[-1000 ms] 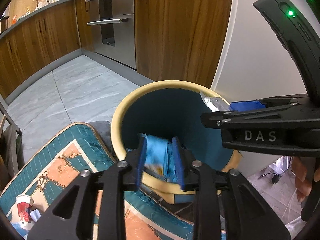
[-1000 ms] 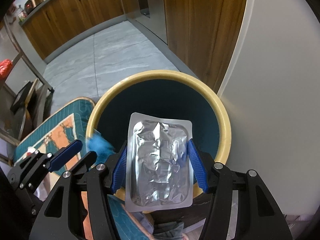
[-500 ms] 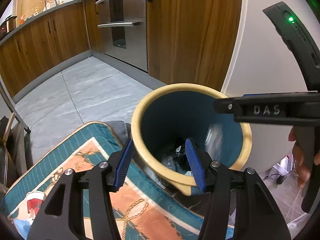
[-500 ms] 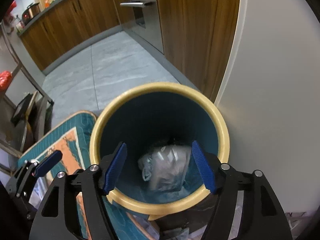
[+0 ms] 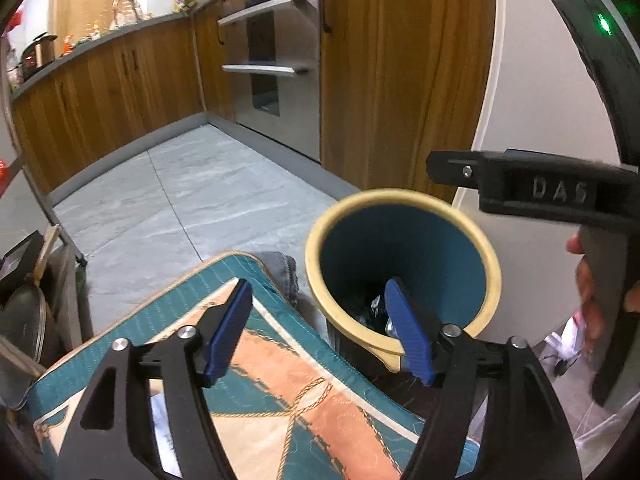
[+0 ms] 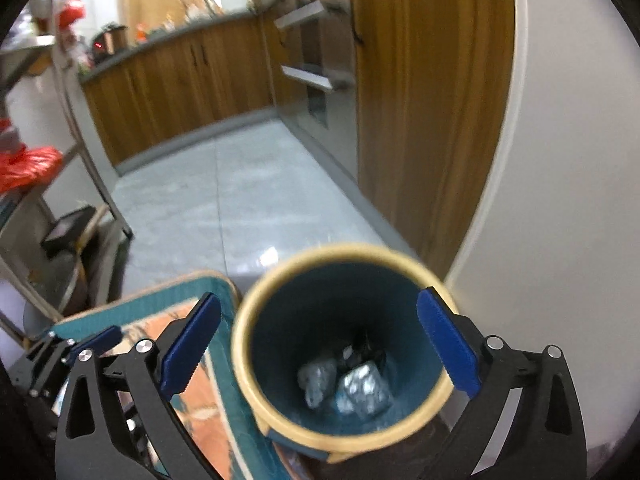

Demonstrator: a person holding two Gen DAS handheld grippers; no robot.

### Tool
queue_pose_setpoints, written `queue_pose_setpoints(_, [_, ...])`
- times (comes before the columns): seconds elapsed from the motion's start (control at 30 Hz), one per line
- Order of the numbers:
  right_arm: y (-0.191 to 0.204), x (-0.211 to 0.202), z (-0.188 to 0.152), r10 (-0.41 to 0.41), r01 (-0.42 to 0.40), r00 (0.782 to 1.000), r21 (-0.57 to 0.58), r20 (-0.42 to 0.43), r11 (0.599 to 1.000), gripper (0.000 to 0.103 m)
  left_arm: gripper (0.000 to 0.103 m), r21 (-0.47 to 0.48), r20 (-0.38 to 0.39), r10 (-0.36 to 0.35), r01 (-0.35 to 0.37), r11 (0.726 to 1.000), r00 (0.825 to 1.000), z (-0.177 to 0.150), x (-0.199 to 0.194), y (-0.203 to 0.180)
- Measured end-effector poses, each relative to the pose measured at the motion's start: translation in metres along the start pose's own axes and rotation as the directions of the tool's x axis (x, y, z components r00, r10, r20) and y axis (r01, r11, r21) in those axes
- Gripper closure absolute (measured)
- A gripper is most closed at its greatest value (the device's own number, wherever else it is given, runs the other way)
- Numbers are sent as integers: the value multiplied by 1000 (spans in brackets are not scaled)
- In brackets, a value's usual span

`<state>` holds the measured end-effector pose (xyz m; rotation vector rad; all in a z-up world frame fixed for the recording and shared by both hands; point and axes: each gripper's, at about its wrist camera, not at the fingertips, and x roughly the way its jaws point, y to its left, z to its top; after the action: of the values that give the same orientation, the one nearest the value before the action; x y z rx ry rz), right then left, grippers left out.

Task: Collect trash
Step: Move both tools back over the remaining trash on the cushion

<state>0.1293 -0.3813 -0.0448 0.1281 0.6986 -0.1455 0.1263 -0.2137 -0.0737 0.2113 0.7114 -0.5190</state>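
Observation:
A round bin [image 5: 404,248] with a cream rim and a dark blue inside stands on the floor by a white wall. In the right wrist view the bin [image 6: 344,336] holds a silver foil packet [image 6: 362,390] and other crumpled wrappers at its bottom. My left gripper [image 5: 320,332] hangs above the bin's near left rim, its jaws opening and nothing between them. My right gripper [image 6: 320,348] is straight above the bin's mouth, its jaws opening wide and empty. From the left wrist camera, the right gripper's body [image 5: 536,190] shows over the bin with a hand on its handle.
A teal and orange patterned cushion [image 5: 280,392] lies just left of the bin. Wooden cabinets [image 5: 400,72] and a steel oven [image 5: 276,56] line the far side of a grey tiled floor [image 5: 192,196]. A metal rack [image 6: 36,208] with a red bag stands at the left.
The left gripper let go of the blue wrapper and the right one the silver foil packet; both dropped into the bin. Both grippers opened and rose away from the bin.

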Motion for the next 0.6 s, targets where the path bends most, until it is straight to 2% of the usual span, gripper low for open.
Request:
queue_pose_setpoints(0.07, [9, -13, 5, -1, 4, 998, -34, 62, 999, 5, 27, -3, 20, 14, -14, 1000, 1000, 2, -19, 8])
queue_pose_setpoints(0.13, [18, -30, 9, -8, 17, 992, -64, 129, 998, 5, 19, -2, 31, 46, -46, 999, 998, 4, -38, 14])
queue_pose_setpoints(0.23, [24, -54, 13, -6, 19, 979, -59, 203, 998, 5, 15, -16, 60, 82, -81, 997, 995, 5, -70, 30])
queue_pose_setpoints(0.33, [27, -70, 16, 28, -21, 972, -30, 233, 999, 5, 9, -48, 87, 123, -119, 992, 989, -2, -106, 49])
queue_pose_setpoints(0.47, [37, -81, 14, 70, -71, 973, -2, 219, 997, 5, 7, -91, 104, 183, -174, 981, 978, -15, -143, 71])
queue_pose_setpoints(0.6, [62, -90, 6, 90, -84, 975, -36, 205, 996, 5, 6, -130, 104, 227, -213, 968, 968, -28, -174, 90])
